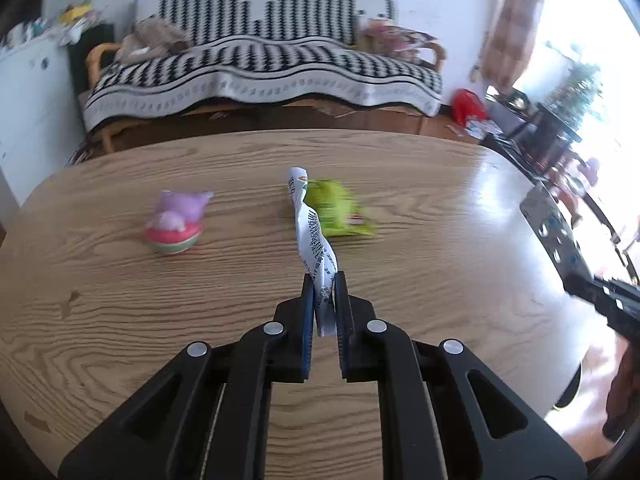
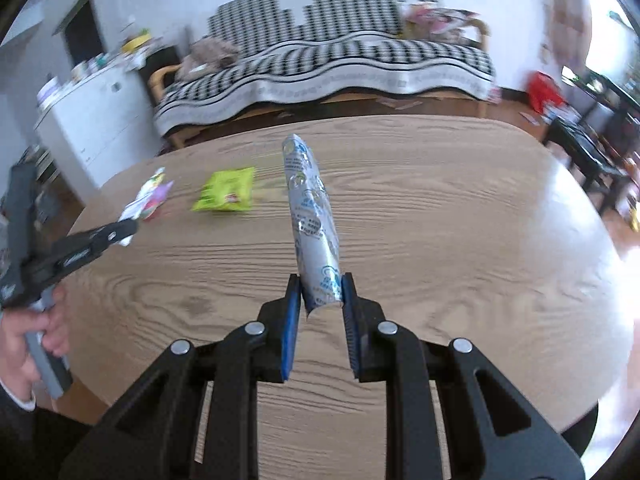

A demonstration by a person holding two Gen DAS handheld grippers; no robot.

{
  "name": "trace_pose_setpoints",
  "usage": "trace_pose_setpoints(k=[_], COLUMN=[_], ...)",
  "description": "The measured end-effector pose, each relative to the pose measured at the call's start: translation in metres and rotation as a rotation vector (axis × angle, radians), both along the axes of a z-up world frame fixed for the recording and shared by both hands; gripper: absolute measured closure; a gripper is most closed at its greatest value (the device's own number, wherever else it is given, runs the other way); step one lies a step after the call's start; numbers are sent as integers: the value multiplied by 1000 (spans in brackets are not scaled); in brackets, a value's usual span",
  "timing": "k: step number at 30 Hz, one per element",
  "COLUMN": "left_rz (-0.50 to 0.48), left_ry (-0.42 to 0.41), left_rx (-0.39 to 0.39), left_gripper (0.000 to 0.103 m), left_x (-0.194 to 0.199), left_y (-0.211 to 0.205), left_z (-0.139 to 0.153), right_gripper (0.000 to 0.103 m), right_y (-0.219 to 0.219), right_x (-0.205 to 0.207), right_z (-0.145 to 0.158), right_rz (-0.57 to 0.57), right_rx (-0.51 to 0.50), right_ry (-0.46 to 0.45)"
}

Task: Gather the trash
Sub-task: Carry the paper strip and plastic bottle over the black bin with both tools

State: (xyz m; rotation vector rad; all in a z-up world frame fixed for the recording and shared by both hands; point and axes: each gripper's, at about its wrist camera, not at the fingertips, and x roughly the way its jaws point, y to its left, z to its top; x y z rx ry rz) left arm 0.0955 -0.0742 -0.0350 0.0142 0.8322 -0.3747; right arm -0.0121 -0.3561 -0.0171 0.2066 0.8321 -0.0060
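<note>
Wood-grain bench [image 1: 420, 240] lies under both my jaws, and each pair is already loaded. My left gripper [image 1: 324, 292] pinches a crumpled white wrapper [image 1: 310, 224] by its tail, so it hangs clear of the bench. My right gripper [image 2: 321, 292] clamps a silver wrapper [image 2: 310, 208] at one end, its length sticking out ahead. I judge I hold them by the ends to keep the rest free for dropping. A green packet [image 1: 338, 210] lies flat mid-bench, not yet collected, near a purple toy [image 1: 176, 220]. No bin shows.
</note>
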Motion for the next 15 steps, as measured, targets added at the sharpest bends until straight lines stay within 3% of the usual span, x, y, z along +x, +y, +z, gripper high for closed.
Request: trace_pose_setpoints(k=[7, 13, 15], left_rz=[-201, -424, -483], left_ry=[-31, -19, 17], left_rx=[-2, 31, -2], left_gripper=[94, 94, 94], left_x=[-51, -111, -130], left_y=[-87, -196, -238], left_z=[5, -13, -21], right_gripper=[82, 82, 82], right_y=[-100, -188, -214], right_x=[-61, -134, -157], right_z=[4, 4, -1], right_rz=[-204, -402, -458], right_rx=[-3, -1, -7], right_ry=[-7, -12, 7])
